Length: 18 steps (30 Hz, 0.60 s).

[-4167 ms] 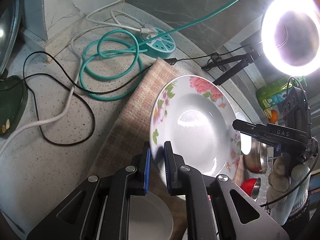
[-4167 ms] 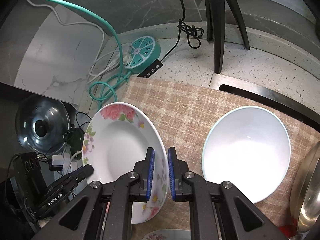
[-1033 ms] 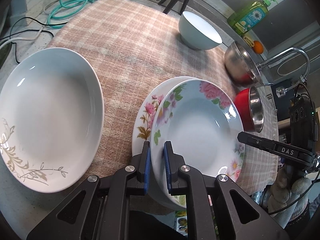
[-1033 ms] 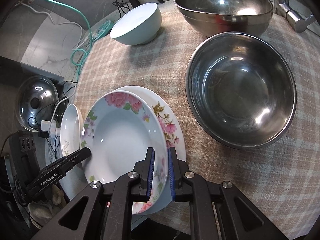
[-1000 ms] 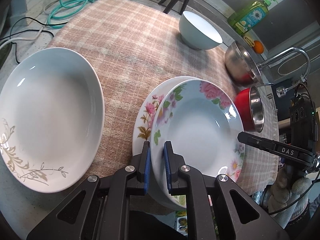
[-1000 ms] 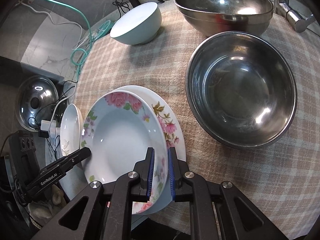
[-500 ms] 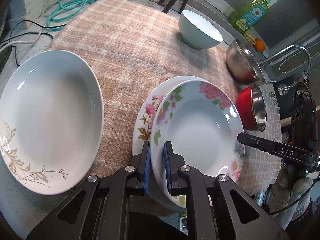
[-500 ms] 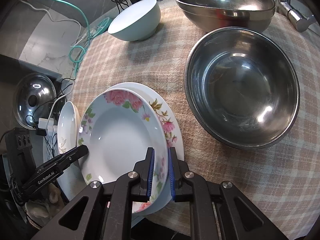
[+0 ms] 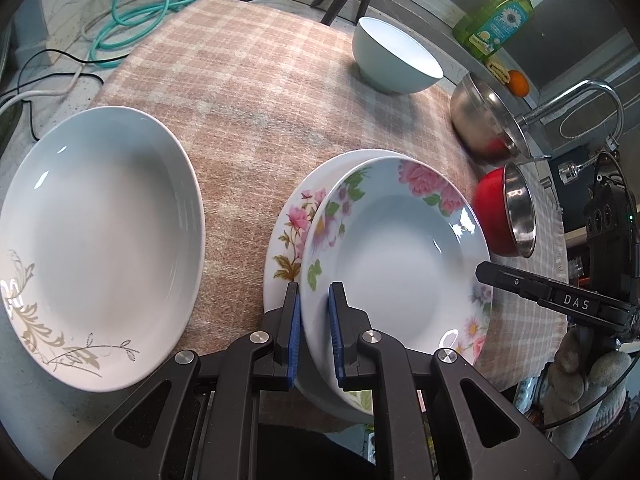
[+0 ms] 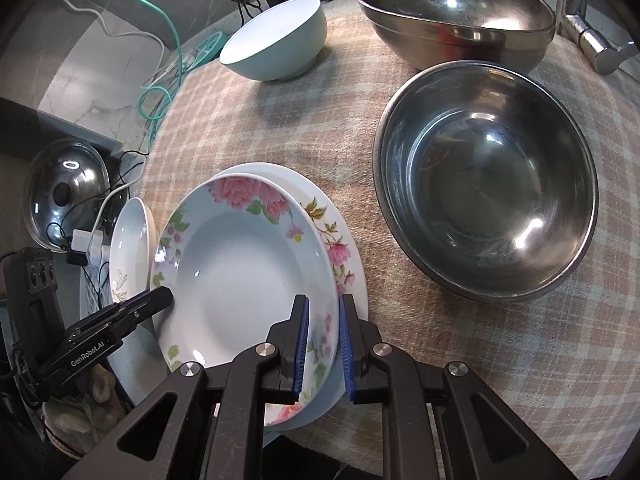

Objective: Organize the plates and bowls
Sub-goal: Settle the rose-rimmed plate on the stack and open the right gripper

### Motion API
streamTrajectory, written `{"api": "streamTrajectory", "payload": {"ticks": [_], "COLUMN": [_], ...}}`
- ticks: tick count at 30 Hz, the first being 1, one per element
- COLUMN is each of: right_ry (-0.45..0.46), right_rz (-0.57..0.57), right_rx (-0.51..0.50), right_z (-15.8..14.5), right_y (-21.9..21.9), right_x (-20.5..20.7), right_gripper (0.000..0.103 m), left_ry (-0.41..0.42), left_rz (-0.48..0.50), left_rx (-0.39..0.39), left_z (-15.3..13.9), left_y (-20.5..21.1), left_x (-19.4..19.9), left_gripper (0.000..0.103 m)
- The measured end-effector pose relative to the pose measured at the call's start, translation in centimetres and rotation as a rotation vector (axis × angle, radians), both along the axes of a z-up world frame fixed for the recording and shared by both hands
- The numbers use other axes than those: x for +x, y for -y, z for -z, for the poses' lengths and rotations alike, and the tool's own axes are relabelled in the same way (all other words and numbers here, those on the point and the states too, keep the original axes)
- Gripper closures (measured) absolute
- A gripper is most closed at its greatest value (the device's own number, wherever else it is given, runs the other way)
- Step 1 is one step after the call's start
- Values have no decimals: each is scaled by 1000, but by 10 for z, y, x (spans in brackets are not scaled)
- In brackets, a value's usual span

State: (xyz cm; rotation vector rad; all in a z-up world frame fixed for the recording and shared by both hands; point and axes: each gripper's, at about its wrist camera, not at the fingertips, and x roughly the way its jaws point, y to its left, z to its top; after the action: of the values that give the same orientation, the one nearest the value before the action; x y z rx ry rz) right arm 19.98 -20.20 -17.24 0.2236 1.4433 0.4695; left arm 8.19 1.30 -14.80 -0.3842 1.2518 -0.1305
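Note:
A deep plate with pink flowers [image 9: 392, 248] [image 10: 240, 272] lies stacked on a flatter flowered plate [image 9: 288, 232] [image 10: 340, 240] at the near edge of the checked cloth [image 9: 260, 92]. My left gripper [image 9: 314, 292] is shut on the deep plate's left rim. My right gripper [image 10: 323, 300] straddles the opposite rim. Its jaws are opening, with the rim still between them and a thin gap at the outer pad. Each gripper also shows in the other's view, the right gripper [image 9: 482, 270] and the left gripper [image 10: 162, 294] both at the plate's edge.
A white plate with a gold pattern [image 9: 100, 220] lies left of the stack. Farther back stands a pale blue bowl [image 10: 276, 40]. Two steel bowls [image 10: 484, 184] [image 10: 456, 8] and a red bowl [image 9: 504, 216] fill the right side. Cables [image 9: 132, 12] and a pot lid [image 10: 64, 188] lie off the cloth.
The deep flowered plate came from the back of the counter down onto the flatter flowered plate. Over the last second both grippers stayed put and the right jaws widened slightly.

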Motion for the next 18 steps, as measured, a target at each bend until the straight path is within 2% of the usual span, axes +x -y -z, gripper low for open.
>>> {"api": "streamTrajectory", "payload": {"ticks": [18], "right_ry": [-13], "right_rz": [10], "right_rx": [6], "right_z": [1], "right_y": [2], "right_x": [1], "right_gripper": [88], "left_ry": [0], "left_rz": [15], "left_rx": [27], "left_z": [-1], "left_y": [3], "left_x": [0], "left_gripper": [91]}}
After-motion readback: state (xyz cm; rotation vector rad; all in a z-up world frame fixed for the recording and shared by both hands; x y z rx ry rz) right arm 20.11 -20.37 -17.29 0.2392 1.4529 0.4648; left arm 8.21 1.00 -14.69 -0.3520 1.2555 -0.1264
